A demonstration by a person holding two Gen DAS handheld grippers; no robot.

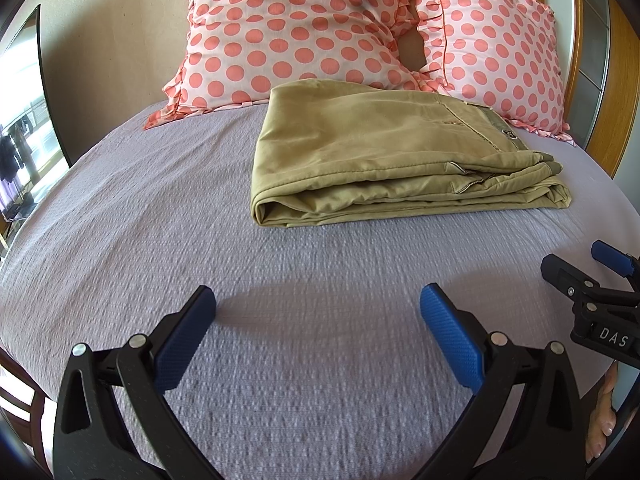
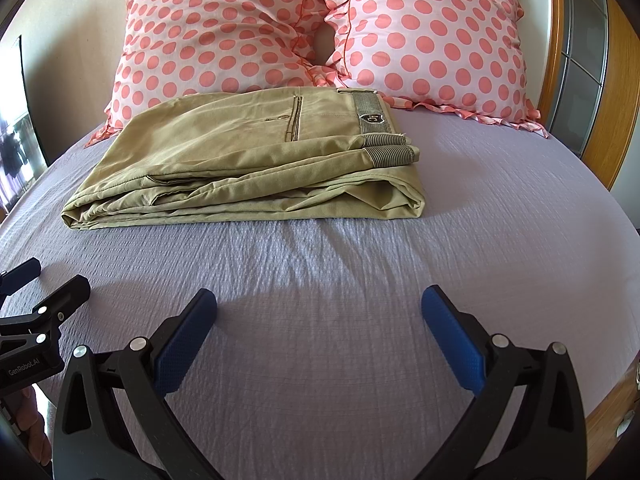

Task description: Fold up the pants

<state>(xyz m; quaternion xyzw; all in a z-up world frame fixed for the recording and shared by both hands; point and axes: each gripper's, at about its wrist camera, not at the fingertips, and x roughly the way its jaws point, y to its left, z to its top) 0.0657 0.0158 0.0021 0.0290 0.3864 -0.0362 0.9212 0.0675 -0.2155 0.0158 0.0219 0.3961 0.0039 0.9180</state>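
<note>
The khaki pants (image 1: 384, 152) lie folded in a flat stack on the lilac bedspread (image 1: 280, 280), waistband to the right; in the right wrist view the pants (image 2: 248, 168) lie ahead and left. My left gripper (image 1: 318, 306) is open and empty, held above the bedspread a short way in front of the pants. My right gripper (image 2: 319, 306) is open and empty too, also short of the pants. The right gripper shows at the right edge of the left wrist view (image 1: 592, 272), and the left gripper at the left edge of the right wrist view (image 2: 40, 292).
Two pink polka-dot pillows (image 1: 296, 32) (image 2: 432, 40) lean against the wall just behind the pants. A wooden bed frame (image 2: 616, 100) curves along the right side. A dark screen (image 1: 32, 92) stands at the far left.
</note>
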